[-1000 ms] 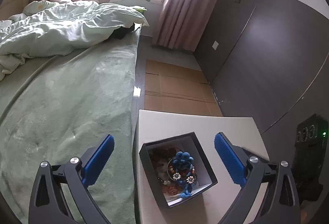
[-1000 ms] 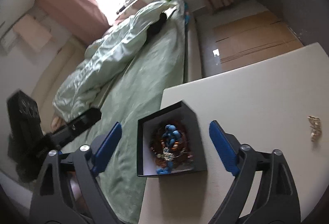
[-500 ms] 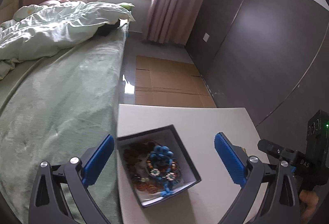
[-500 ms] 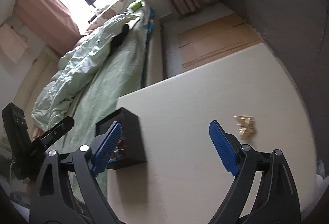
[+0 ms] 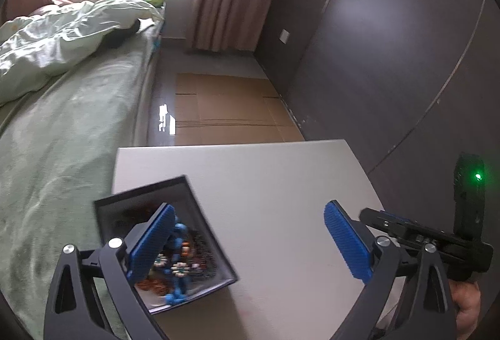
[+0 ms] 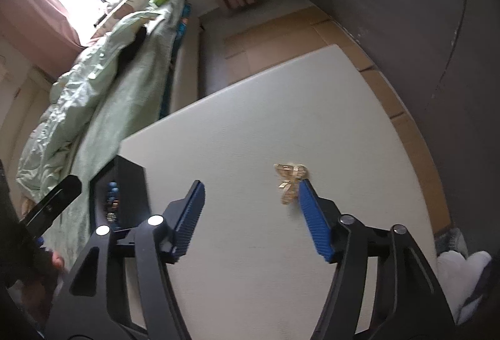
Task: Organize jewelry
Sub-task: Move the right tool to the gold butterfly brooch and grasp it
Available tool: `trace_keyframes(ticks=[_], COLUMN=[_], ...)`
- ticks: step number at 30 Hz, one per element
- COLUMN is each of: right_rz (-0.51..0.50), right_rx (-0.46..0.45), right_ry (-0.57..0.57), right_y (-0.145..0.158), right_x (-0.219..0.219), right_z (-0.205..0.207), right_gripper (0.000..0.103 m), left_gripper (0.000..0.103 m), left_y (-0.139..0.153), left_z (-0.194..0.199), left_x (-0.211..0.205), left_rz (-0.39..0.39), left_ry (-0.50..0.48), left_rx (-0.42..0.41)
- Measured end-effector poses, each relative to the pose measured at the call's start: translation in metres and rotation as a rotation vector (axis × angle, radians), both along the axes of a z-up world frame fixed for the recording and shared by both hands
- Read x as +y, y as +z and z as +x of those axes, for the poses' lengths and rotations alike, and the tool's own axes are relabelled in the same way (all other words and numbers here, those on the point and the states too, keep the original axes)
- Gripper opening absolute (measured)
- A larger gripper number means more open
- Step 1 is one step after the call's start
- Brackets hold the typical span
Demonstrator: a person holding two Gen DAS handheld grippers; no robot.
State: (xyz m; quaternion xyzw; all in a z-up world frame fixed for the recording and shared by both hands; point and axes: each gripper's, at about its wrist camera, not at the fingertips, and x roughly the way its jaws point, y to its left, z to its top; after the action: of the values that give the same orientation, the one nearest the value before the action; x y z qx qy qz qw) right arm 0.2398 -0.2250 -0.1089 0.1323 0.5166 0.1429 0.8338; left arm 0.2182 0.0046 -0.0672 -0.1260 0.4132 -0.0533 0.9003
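A black jewelry box (image 5: 200, 230) with a white lining sits at the left edge of the white table (image 5: 265, 177). It holds a blue beaded piece (image 5: 178, 234) and brown beads. My left gripper (image 5: 247, 240) is open and empty; its left finger hangs over the box. In the right wrist view a gold jewelry piece (image 6: 289, 179) lies on the table (image 6: 265, 127), just off the tip of the right finger of my open, empty right gripper (image 6: 250, 209). The box (image 6: 129, 193) stands to the left there.
A bed with green bedding (image 5: 62, 109) runs along the table's left side. Flat cardboard (image 5: 225, 109) lies on the floor beyond the table. A dark wardrobe wall (image 5: 390, 59) stands to the right. The other gripper (image 5: 437, 237) shows at the right of the left wrist view.
Both grippers have swung to the right. The left one now has its left finger over the box. The right one has left the box and come up to the gold piece.
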Motion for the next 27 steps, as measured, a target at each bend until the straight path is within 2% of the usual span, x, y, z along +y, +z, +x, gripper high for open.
trace_keyframes(ticks=[7,13,16,21,25,27], right_rz=[-0.084,-0.216,-0.282,-0.405,-0.399,-0.397], right_rx=[0.036,0.052,0.061,0.066,0.061,0.065], right_ry=[-0.006,0.023,0.035,0.052,0.077,0.085], right_y=[-0.017,-0.033,-0.041,-0.054,-0.056,-0.056], right_x=[0.002,0.02,0.027,0.039,0.041,0.04], right_z=[0.016,0.029,0.032,0.033,0.031,0.03], right_gripper=[0.055,0.055,0.048,0.045,0.029,0.027], left_gripper=[0.077,0.076,0.076,0.076,0.076,0.076], left_y=[-0.018,-0.022,-0.021,-0.017,-0.017,-0.017], left_z=[0.013,0.019,0.02,0.018,0.014,0.012], left_x=[-0.017,-0.014,-0.009,-0.001,0.004,0.005], left_rz=[-0.013,-0.022,-0.032,-0.044,-0.041,-0.032], left_ry=[-0.038,-0.029,-0.024,-0.012,0.0,0.004], left_rx=[0.048,0.06,0.059,0.056,0.057,0.059])
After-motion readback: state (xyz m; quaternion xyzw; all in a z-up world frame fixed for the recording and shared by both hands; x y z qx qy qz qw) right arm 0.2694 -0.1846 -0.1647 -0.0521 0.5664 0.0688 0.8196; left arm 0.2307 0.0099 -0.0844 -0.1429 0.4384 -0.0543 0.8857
